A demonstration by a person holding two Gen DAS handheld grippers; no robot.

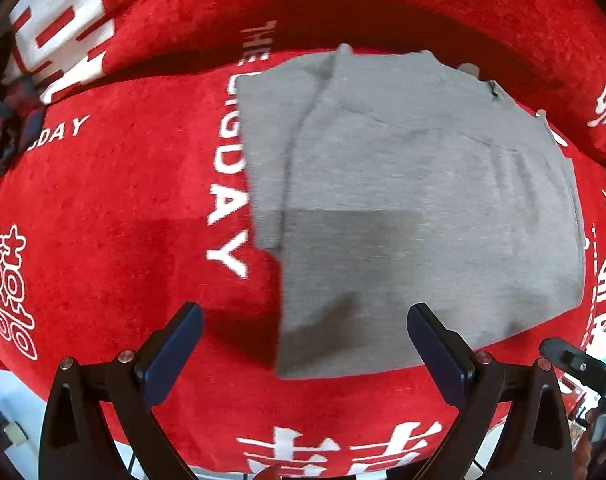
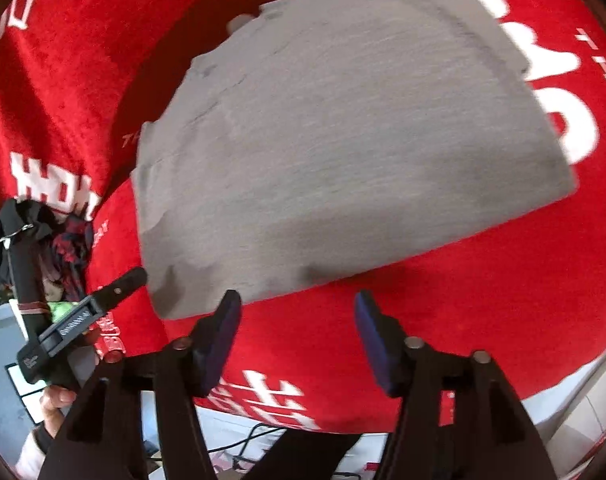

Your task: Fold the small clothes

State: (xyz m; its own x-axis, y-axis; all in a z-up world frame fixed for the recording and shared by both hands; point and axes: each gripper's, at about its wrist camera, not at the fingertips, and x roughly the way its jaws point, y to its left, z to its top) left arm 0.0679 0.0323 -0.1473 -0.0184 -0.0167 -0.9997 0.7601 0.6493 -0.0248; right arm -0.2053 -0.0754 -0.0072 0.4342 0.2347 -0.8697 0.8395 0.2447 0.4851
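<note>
A grey knit garment [image 1: 415, 200] lies flat on a red blanket [image 1: 103, 220], folded into a rough rectangle with one sleeve folded down its left side. It also shows in the right wrist view [image 2: 343, 140]. My left gripper [image 1: 303, 320] is open and empty, just above the garment's near edge. My right gripper [image 2: 297, 304] is open and empty, just short of the garment's near edge. The left gripper shows in the right wrist view [image 2: 103, 300] at the left, held by a hand.
The red blanket [image 2: 483, 300] with white lettering covers the surface and rises at the back. A dark red-and-blue pile of clothes [image 1: 7, 128] lies at the far left, also in the right wrist view [image 2: 67, 248]. The floor and cables [image 2: 243, 440] lie below the near edge.
</note>
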